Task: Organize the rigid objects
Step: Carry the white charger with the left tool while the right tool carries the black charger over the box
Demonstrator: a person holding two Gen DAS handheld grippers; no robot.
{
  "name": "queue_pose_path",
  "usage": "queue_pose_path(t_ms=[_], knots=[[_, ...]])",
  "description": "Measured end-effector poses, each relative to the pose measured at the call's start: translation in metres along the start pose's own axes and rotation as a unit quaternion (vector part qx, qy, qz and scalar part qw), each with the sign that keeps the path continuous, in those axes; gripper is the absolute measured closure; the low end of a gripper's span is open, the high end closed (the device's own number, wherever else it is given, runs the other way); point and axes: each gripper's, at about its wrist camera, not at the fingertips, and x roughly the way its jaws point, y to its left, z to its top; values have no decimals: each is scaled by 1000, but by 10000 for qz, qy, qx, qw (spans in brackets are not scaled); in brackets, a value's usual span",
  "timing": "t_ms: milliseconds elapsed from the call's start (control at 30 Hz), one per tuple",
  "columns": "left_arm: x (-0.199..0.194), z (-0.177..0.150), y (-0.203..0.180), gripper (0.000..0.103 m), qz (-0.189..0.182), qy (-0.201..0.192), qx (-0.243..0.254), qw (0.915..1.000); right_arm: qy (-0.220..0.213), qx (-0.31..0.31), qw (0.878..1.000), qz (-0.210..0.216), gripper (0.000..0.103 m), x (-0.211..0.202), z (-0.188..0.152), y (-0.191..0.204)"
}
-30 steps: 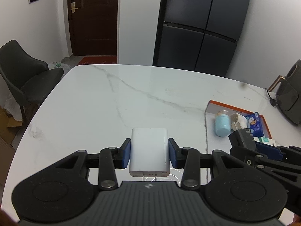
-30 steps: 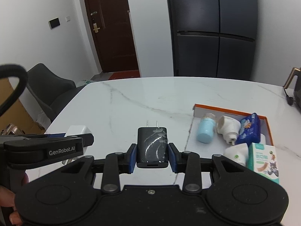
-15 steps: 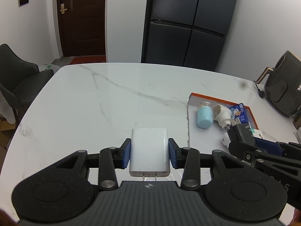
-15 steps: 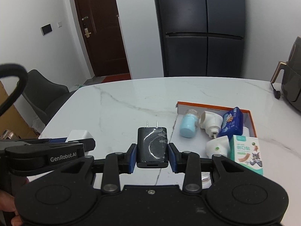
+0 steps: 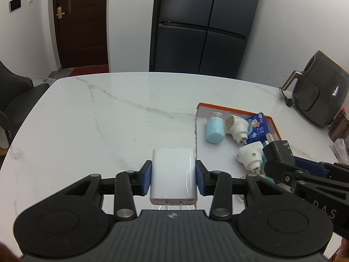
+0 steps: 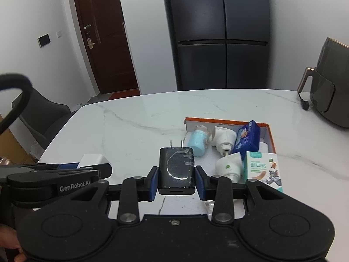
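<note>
Right wrist view: one marble surface [image 6: 135, 126]; one orange tray [image 6: 269, 131] with five items; two tools, right tool [image 6: 176, 180] clamping one black charger [image 6: 176, 168], left tool [image 5: 173, 175] clamping one white charger [image 5: 173, 174], both above the surface beside the tray.

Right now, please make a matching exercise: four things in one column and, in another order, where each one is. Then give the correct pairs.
Things:
1. white charger
2. black charger
3. light blue bottle
4. air fryer

Places:
A. lying in the orange-rimmed tray
B. clamped in the right gripper
C. standing at the table's far right edge
D. clamped in the left gripper

Pairs: 1-D, 2-B, 3-A, 4-C
</note>
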Motion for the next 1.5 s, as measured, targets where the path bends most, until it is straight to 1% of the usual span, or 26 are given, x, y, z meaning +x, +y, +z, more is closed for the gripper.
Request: queue_pose_path(t_ms=[1000, 1500], knots=[[17, -2, -60, 62, -454, 62, 474, 9978, -188, 471, 9977, -450, 60, -26, -7, -55], [27, -11, -93, 62, -677, 175, 675, 9953, -155, 686, 9953, -670, 60, -37, -18, -87]])
